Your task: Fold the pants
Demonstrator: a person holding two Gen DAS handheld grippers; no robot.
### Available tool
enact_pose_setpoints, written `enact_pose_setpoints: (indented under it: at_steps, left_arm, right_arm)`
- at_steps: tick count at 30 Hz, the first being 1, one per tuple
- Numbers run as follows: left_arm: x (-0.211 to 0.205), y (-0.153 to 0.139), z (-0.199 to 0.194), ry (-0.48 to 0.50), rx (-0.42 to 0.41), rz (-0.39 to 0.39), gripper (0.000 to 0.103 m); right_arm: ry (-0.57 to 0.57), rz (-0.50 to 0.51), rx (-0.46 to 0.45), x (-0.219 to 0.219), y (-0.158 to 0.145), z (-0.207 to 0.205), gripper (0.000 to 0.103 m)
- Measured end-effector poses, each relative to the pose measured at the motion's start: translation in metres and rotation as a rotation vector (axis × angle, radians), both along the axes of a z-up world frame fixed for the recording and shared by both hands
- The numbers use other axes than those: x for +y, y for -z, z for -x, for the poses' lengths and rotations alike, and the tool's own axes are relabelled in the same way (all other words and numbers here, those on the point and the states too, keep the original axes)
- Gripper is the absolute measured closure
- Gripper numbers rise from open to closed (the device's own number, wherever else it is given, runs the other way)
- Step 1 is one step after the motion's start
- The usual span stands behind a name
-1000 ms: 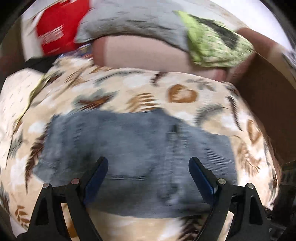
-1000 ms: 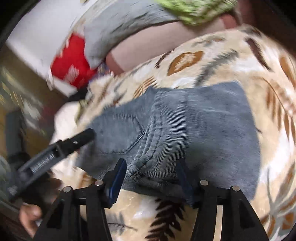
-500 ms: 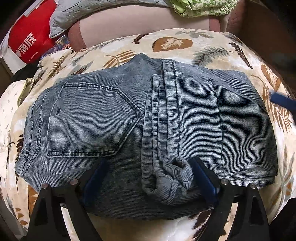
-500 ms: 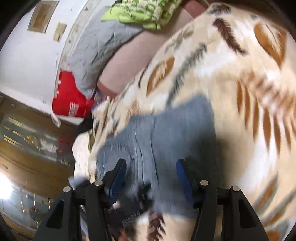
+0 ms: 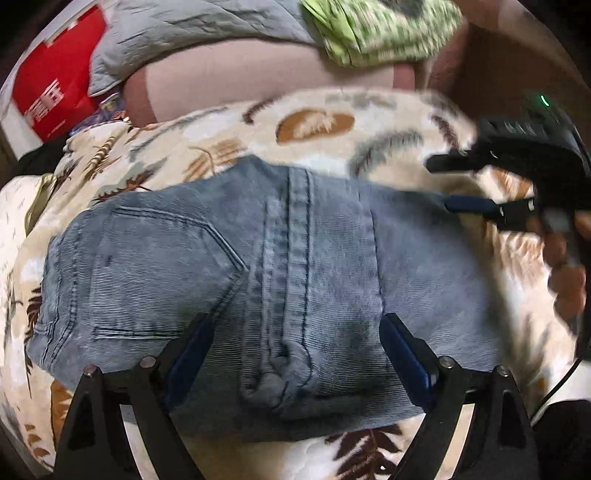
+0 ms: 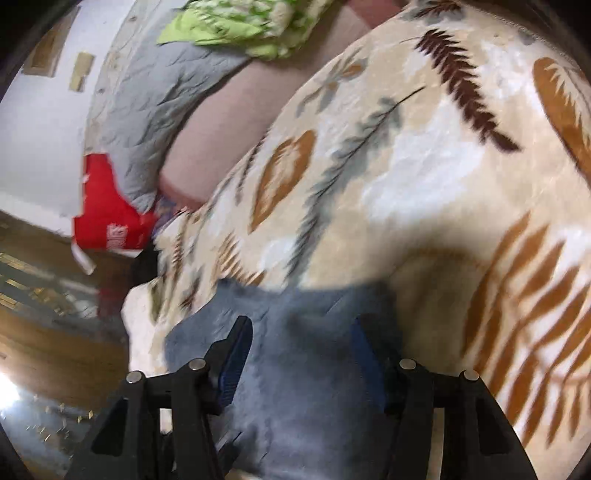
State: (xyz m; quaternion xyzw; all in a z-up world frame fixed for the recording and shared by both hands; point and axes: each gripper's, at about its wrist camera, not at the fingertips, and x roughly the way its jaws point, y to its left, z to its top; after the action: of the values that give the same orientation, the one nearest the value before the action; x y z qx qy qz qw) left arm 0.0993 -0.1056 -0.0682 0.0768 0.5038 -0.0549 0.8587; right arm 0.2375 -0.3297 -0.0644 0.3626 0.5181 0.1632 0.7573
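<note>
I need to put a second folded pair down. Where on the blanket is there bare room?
Bare blanket lies right of the folded jeans, and a strip between them and the pink cushion. The back is crowded: grey quilt, green cloth.

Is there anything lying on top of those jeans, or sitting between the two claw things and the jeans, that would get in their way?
Nothing visible does. The folded jeans lie bare on the leaf-print blanket. The left gripper hangs open right over their near edge, and the right gripper hangs open over their edge at the other side.

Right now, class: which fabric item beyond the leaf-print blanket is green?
The patterned green cloth, lying on the pink bolster; the quilt beside it is grey.
</note>
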Motion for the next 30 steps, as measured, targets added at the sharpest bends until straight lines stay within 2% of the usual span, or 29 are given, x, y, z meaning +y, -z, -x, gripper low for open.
enact_pose_setpoints:
  at_steps: [2, 4, 6, 9, 14, 16, 18, 21, 23, 26, 28, 30]
  left_arm:
    - [-0.007, 0.023, -0.005, 0.010, 0.072, -0.067, 0.011]
    - [-0.004, 0.023, -0.003, -0.003, 0.043, -0.041, 0.011]
    - [-0.002, 0.021, -0.004, -0.005, 0.058, -0.032, 0.011]
    - [0.002, 0.017, -0.004, -0.009, 0.055, -0.021, 0.011]
    - [0.003, 0.018, -0.001, -0.009, 0.053, -0.018, 0.011]
    - [0.003, 0.020, -0.001, -0.007, 0.048, -0.016, 0.011]
    - [0.003, 0.020, -0.001, -0.005, 0.048, -0.018, 0.011]
    - [0.003, 0.019, 0.000, -0.007, 0.046, -0.013, 0.011]
    - [0.004, 0.020, 0.001, -0.007, 0.044, -0.009, 0.011]
    - [0.005, 0.020, 0.001, -0.006, 0.044, -0.006, 0.011]
    - [0.004, 0.020, 0.001, -0.009, 0.043, -0.007, 0.011]
    - [0.004, 0.020, 0.001, -0.006, 0.043, -0.006, 0.011]
  right_arm:
    - [-0.007, -0.038, 0.037, -0.001, 0.017, -0.011, 0.043]
    - [0.005, -0.038, 0.024, -0.003, 0.012, -0.008, 0.043]
    - [-0.015, -0.010, -0.013, -0.001, -0.002, 0.002, 0.043]
    - [-0.053, 0.046, -0.047, -0.004, -0.018, 0.030, 0.043]
    - [-0.102, 0.147, 0.018, 0.005, -0.010, 0.088, 0.043]
    - [-0.160, 0.276, 0.050, 0.022, 0.001, 0.107, 0.043]
    - [-0.212, 0.407, -0.003, 0.040, -0.001, 0.116, 0.043]
    - [-0.207, 0.483, -0.024, 0.050, -0.016, 0.122, 0.043]
    - [-0.184, 0.486, -0.079, 0.052, -0.035, 0.127, 0.043]
    - [-0.150, 0.404, -0.138, 0.051, -0.054, 0.132, 0.043]
    - [-0.165, 0.258, -0.129, 0.049, -0.045, 0.129, 0.043]
    - [-0.176, 0.201, -0.055, 0.053, -0.020, 0.121, 0.043]
